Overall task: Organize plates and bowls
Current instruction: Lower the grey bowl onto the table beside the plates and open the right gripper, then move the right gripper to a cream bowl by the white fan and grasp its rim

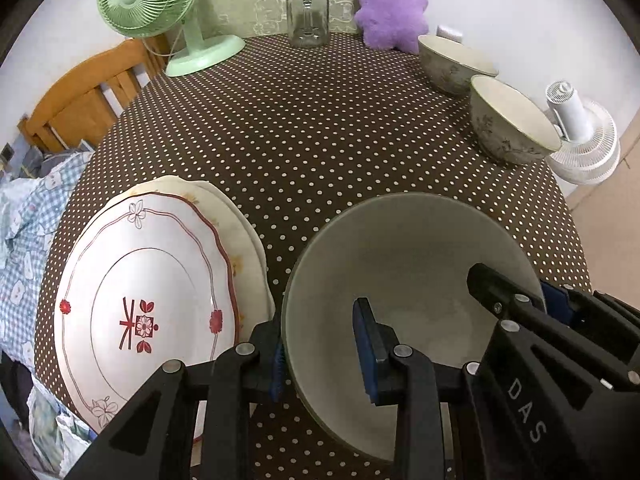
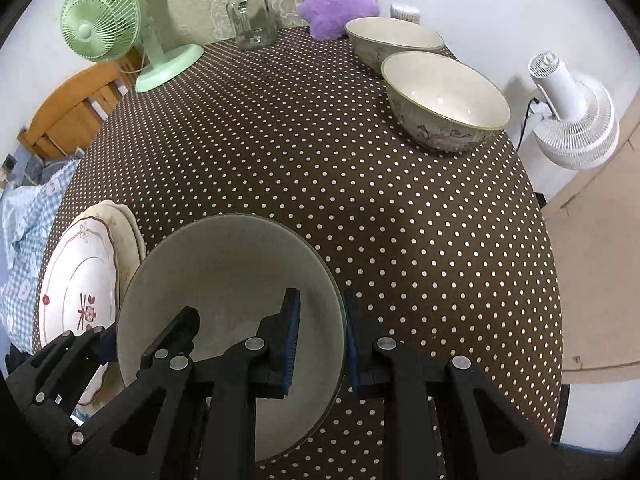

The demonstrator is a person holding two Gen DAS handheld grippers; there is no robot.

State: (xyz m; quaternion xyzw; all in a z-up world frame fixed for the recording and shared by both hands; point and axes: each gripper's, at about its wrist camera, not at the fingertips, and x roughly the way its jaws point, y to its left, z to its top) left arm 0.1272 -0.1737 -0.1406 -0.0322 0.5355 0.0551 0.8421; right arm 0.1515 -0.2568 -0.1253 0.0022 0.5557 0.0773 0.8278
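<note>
A large grey-white bowl (image 1: 416,264) sits near the table's front edge; it also shows in the right wrist view (image 2: 232,264). My left gripper (image 1: 320,356) straddles its left rim, one pad outside and one inside, and grips it. My right gripper (image 2: 320,340) straddles its right rim the same way. A stack of plates (image 1: 148,304) with a red pattern on the top one lies left of the bowl (image 2: 80,288). Two patterned bowls (image 2: 444,100) (image 2: 394,40) stand at the far right of the table.
A green desk fan (image 1: 160,8), a glass jar (image 1: 307,12) and a purple plush toy (image 1: 390,4) stand at the back of the polka-dot table (image 1: 300,128). A wooden chair (image 1: 88,88) is at left, a white fan (image 2: 572,112) off the table at right.
</note>
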